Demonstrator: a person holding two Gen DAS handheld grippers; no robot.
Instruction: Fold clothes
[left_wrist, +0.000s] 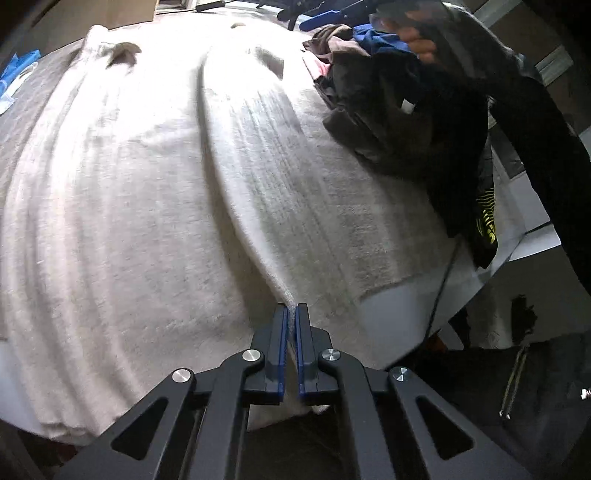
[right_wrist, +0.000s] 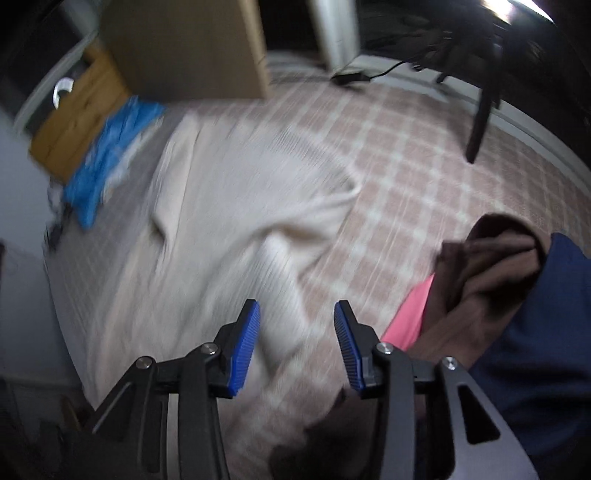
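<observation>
Cream sweater (left_wrist: 155, 192) lengthwise away from left tongs (left_wrist: 293, 314), hem pinched.

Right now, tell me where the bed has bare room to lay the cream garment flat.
The checked cover lies bare between the cream garment, the black stand leg and the brown and pink clothes. That pile crowds the right side. The blue cloth crowds the far left. The left gripper pinches the garment; the right gripper is open.
</observation>
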